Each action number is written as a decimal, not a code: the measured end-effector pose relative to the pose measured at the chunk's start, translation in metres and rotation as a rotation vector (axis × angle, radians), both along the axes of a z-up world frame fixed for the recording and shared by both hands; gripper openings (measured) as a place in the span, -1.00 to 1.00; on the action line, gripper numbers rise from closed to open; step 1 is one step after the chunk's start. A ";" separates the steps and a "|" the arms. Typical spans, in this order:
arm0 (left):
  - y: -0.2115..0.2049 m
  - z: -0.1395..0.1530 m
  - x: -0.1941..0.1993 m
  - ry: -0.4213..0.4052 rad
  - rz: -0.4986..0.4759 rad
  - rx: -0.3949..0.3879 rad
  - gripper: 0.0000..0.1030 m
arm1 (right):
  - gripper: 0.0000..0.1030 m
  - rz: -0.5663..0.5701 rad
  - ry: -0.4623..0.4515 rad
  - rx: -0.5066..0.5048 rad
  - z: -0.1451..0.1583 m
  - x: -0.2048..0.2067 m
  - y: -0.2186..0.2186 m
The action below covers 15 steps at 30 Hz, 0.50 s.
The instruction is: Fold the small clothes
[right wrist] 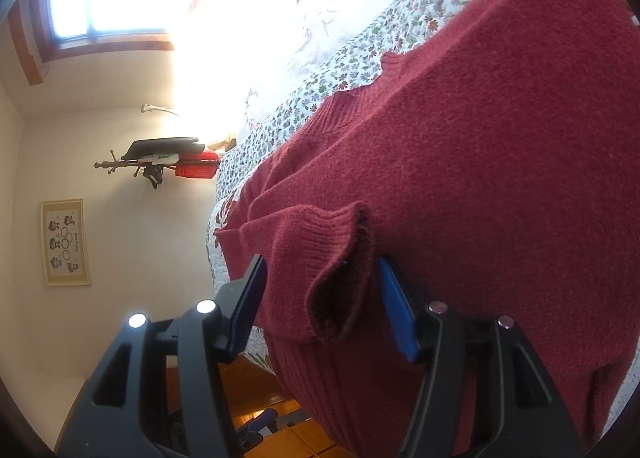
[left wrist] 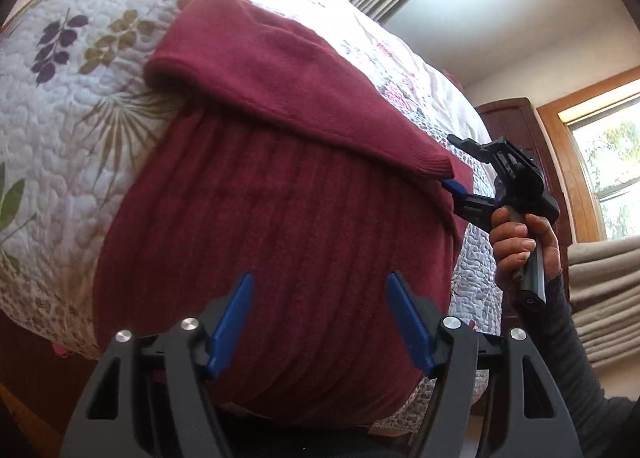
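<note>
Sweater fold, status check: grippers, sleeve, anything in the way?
Left gripper open, hovering over sweater hem. Right gripper open around sleeve cuff, not clamped. Sleeve folded across sweater body on quilt. Nothing in the way.

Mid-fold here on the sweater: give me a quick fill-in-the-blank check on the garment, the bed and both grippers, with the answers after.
1. The sweater lying on the quilt is dark ____ in colour.
2. The sleeve is folded ____ the sweater's body.
3. The right gripper has the sleeve's ____ between its open fingers.
4. The left gripper hovers with its jaws ____, holding nothing.

Answers: red; across; cuff; open
</note>
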<state>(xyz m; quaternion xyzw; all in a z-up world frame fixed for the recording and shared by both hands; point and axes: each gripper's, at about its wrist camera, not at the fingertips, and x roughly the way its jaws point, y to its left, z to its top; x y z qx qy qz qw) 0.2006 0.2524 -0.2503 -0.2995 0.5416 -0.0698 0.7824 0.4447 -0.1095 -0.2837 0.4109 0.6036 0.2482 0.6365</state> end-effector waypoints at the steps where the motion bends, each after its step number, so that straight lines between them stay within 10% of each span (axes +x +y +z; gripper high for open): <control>1: 0.002 -0.001 0.000 -0.001 0.003 0.002 0.34 | 0.06 0.008 0.001 -0.001 0.001 0.002 0.004; 7: -0.001 0.000 0.009 -0.011 -0.017 0.007 0.34 | -0.79 0.065 -0.042 -0.048 0.016 0.013 0.027; 15: -0.015 -0.007 0.019 0.002 -0.054 -0.005 0.34 | -0.88 0.104 -0.218 -0.121 0.082 0.020 0.029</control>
